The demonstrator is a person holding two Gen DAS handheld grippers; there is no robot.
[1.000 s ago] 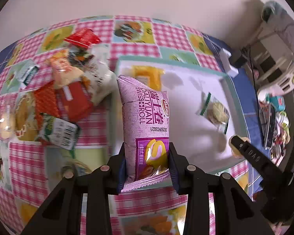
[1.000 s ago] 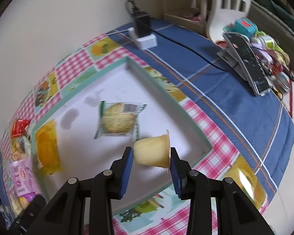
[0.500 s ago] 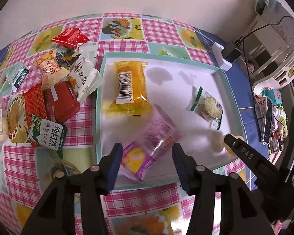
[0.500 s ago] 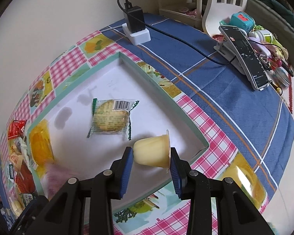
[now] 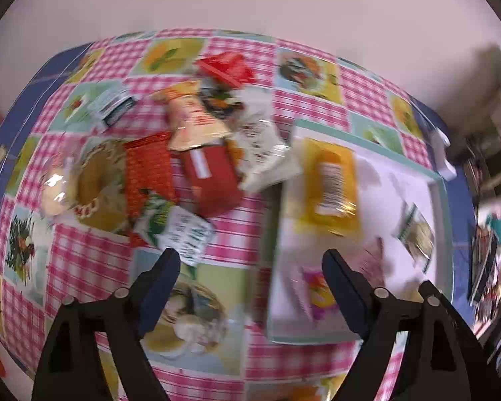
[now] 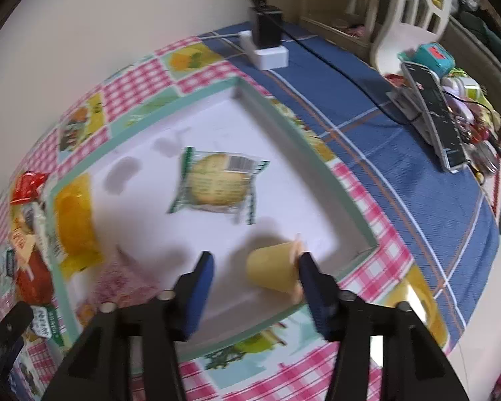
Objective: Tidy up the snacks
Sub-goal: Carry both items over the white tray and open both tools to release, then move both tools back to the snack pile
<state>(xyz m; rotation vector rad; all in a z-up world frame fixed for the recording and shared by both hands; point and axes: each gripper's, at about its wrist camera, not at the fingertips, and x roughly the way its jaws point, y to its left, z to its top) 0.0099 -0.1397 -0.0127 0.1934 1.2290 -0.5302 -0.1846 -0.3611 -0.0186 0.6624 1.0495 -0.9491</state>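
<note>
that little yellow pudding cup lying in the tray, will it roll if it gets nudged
Probably. The pudding cup lies on its side on the tray, and its round tapered wall should make it roll in a curve. It looks small, likely light. The smooth plastic may slip against the right claw.

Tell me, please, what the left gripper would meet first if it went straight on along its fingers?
Probably the checked tablecloth between the snack pile and the tray; the open left gripper holds nothing. Blur leaves depth uncertain.

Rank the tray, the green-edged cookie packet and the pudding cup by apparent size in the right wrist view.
1. Tray, by far the largest.
2. Green-edged cookie packet.
3. Pudding cup, smallest, though it lies nearer the camera, so its true size against the packet is unsure.
</note>
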